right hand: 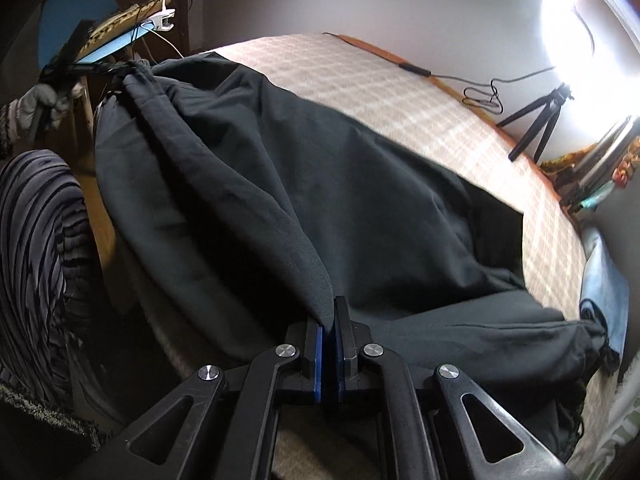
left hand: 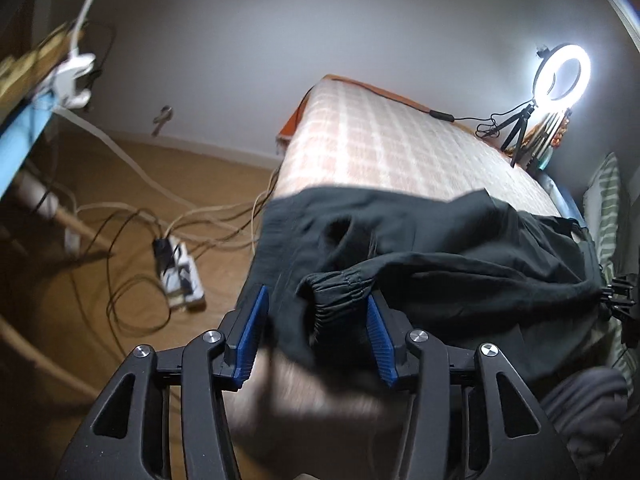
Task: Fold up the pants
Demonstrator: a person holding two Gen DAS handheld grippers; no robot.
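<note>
Ring light point(left hand: 563, 73) and cables point(left hand: 132, 240) flank the pants point(left hand: 440, 240).

The pants point(right hand: 280, 184) are dark matt cloth, softly creased, with a gathered elastic cuff point(left hand: 340, 292). The bedcover point(left hand: 384, 148) is checked woven cloth. The left gripper point(left hand: 316, 332) is matt black plastic with ribbed blue pads point(left hand: 252, 340) and shiny metal rivets. The floor point(left hand: 120, 168) looks like smooth wood.
</note>
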